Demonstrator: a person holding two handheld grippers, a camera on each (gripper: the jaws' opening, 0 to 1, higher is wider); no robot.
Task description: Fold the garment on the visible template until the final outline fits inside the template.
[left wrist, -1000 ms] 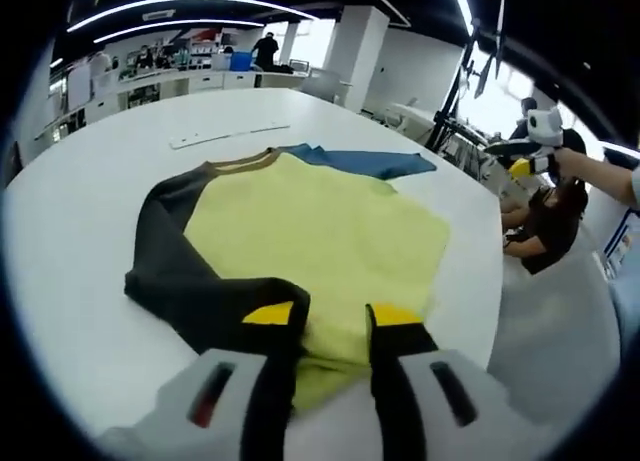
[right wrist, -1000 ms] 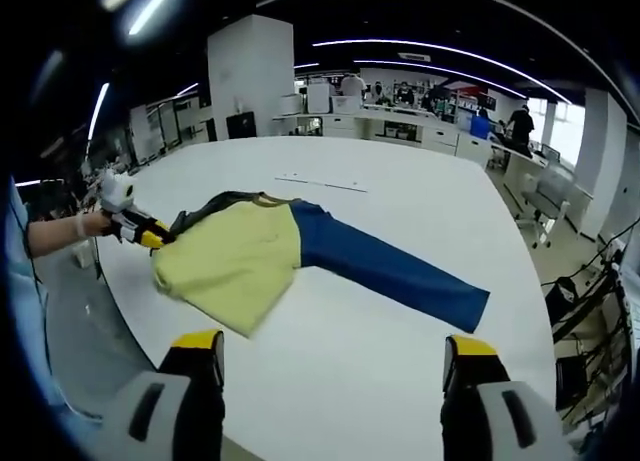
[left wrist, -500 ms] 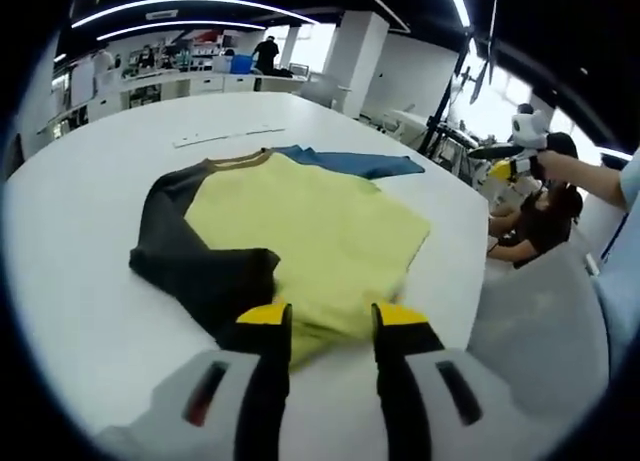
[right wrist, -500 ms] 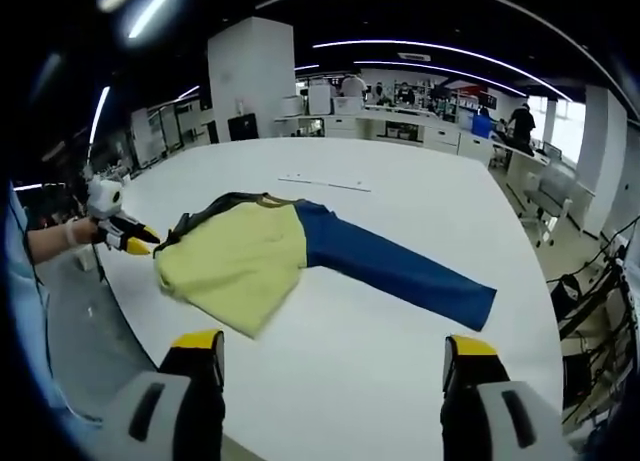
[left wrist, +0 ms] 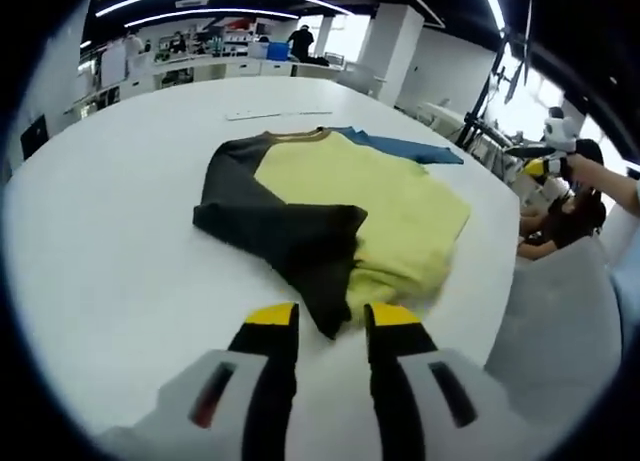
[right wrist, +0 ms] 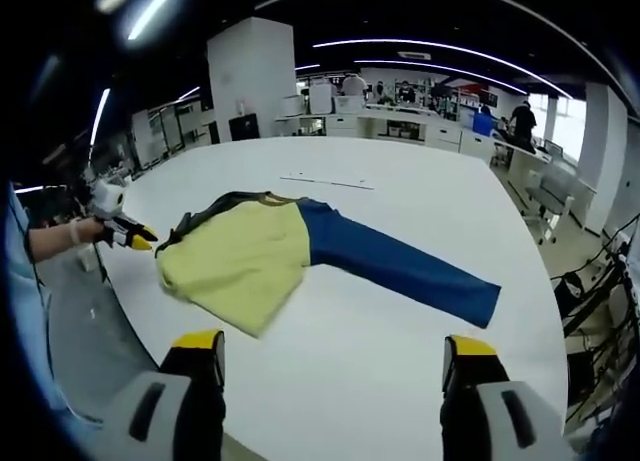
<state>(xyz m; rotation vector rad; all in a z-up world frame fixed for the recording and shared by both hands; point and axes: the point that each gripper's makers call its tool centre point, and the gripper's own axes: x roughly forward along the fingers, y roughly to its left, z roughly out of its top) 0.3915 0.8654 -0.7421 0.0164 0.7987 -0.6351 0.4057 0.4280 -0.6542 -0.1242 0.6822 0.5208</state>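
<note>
Yellow-bodied garment (left wrist: 350, 196) lies flat on the white table (left wrist: 110, 231), its dark sleeve (left wrist: 285, 236) folded across the body to narrow the outline. The blue sleeve (right wrist: 400, 266) extends outward, unfolded. Left gripper (left wrist: 325, 326) jaws stand narrow, empty; right gripper (right wrist: 325, 366) jaws wide, empty.

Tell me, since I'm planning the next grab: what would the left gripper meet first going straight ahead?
Probably the dark sleeve folded across the yellow shirt; its tip lies just beyond the left gripper's open fingers, though depth is unclear.
</note>
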